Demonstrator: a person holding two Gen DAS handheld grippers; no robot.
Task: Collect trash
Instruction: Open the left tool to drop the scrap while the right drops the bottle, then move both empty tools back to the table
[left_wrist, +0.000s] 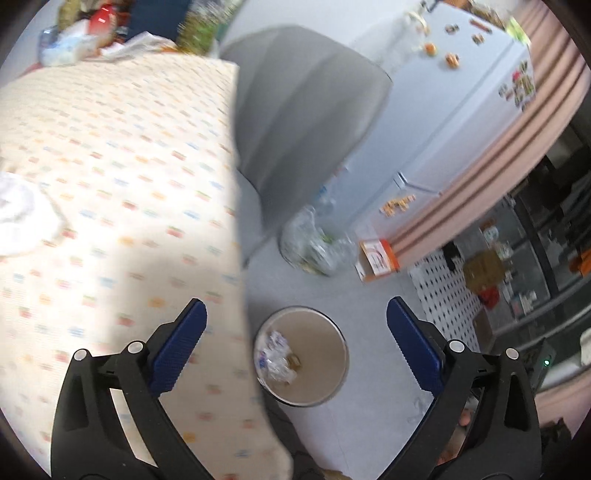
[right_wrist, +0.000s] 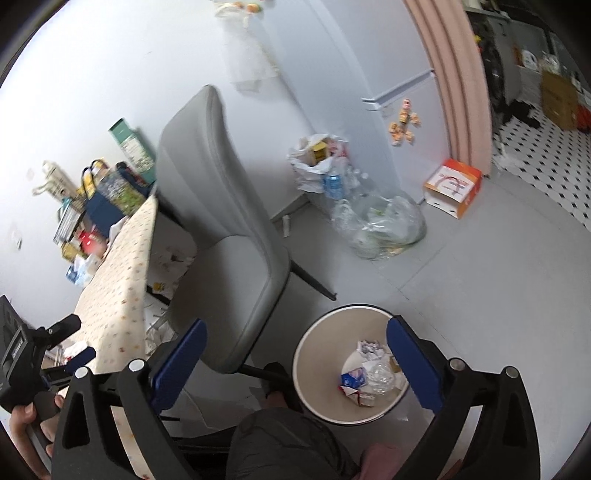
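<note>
On the grey floor, just beside the near right corner of the table (left_wrist: 110, 155), stands a round trash bin (right_wrist: 317, 373) with a dark rim and a beige inside. At its bottom lies crumpled trash (right_wrist: 369, 373): white paper, a clear plastic piece and a blue and red wrapper. The left gripper (left_wrist: 296, 334) hangs above the table edge and the bin, its blue fingers spread wide with nothing between them. The right gripper (right_wrist: 296, 350) is also released and empty, above the bin, and its right finger covers a part of the rim. In the right wrist view the left gripper (right_wrist: 62, 347) shows at the near left, over the patterned tablecloth, in a hand (right_wrist: 26, 424). A crumpled white tissue (left_wrist: 18, 214) lies at the left on the table. Behind the bin stands a grey chair (right_wrist: 225, 229). Far on the floor, near the white fridge (left_wrist: 461, 110), lie a clear plastic bag (right_wrist: 380, 229) and an orange box (right_wrist: 452, 186).
</note>
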